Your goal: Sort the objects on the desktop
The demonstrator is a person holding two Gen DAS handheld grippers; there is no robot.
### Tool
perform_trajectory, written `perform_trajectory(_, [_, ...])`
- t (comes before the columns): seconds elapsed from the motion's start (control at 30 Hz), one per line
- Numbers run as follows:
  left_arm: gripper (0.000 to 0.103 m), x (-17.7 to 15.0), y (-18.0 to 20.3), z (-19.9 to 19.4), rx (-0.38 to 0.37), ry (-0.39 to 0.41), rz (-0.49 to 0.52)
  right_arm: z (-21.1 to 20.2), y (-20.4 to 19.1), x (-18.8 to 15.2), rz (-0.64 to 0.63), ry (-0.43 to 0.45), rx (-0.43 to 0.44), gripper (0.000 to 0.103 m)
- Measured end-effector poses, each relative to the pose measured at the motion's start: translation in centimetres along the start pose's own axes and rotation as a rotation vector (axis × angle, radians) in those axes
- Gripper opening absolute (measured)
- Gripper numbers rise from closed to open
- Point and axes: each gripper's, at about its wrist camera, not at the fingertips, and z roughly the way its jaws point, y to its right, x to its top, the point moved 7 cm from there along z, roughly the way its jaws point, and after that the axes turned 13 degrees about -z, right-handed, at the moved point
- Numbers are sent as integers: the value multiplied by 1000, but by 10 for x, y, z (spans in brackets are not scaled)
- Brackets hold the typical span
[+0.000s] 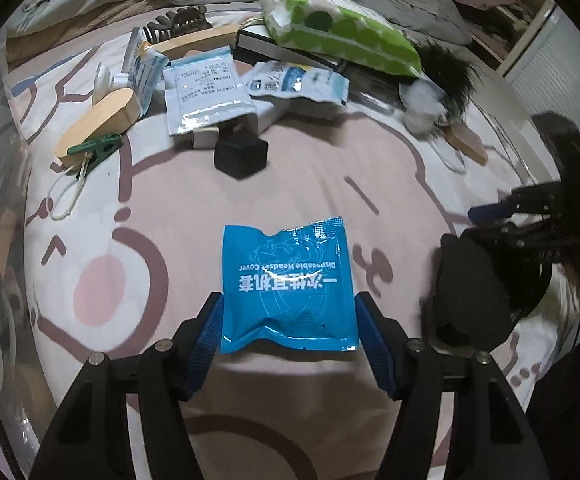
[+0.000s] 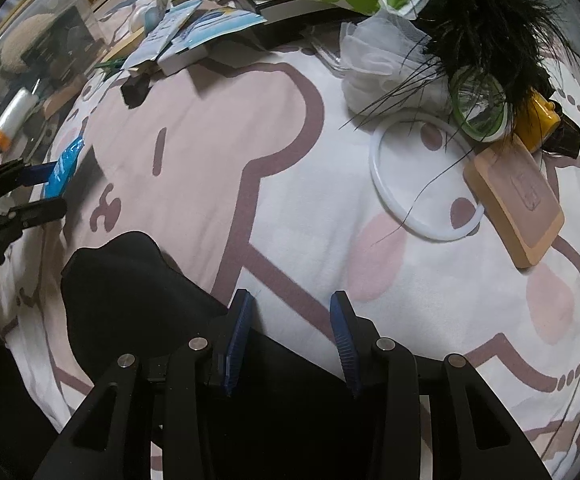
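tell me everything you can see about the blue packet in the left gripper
The blue packet is a flat, glossy, crinkled plastic sachet with sealed edges, printed in white with "Disposable Headset Cover", Chinese characters and a headset line drawing. It looks unopened. The left gripper holds it by its side edges between the blue pads, lifted above the patterned sheet, print upside down to the camera. From the right wrist view it shows edge-on. Nothing else touches it.
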Motion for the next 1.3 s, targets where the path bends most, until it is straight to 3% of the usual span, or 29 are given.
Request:
perform_trajectory(0.1, [67, -8, 2, 9, 32, 4, -4, -1, -5, 13, -29, -6, -6, 41])
perform_trajectory(0.2, [75, -11, -5, 14, 70, -2, -23, -5, -12, 18, -76, 26, -32, 41])
perform_trajectory(0.27, [75, -11, -6, 13, 72, 6, -24, -16, -13, 13, -124, 63, -68, 54])
perform_trajectory(0.3, [75, -11, -7, 12, 69, 4, -25, -20, -16, 9, -148, 73, -84, 74])
perform_trajectory(0.33, [75, -10, -7, 12, 67, 3, -29, -28, -12, 2, -165, 80, -97, 80])
perform_trajectory(0.4, [76, -8, -7, 11, 57, 1, -41, -36, -3, -11, -178, 74, -124, 80])
perform_trajectory(0.53, [76, -5, -5, 12, 52, -1, -46, -26, 11, 8, -108, 42, -226, 80])
perform_trajectory(0.63, [76, -4, 0, 12, 47, -5, -33, -41, 51, -18, -36, 27, -293, 80])
perform_trajectory(0.73, [76, -6, 13, 6, 9, -13, 19, -34, 70, -36, -20, -42, -346, 80])
perform_trajectory(0.87, [76, -15, 34, -8, 20, 2, 163, -20, 69, -53, -83, -130, -359, 80])
perform_trajectory(1.03, [76, -41, 54, -15, 48, -24, 364, -21, 68, -59, -97, -144, -359, 80])
perform_trajectory(1.3, [76, -61, 76, -7, 18, -94, 413, -19, 67, -65, -111, -197, -341, 80])
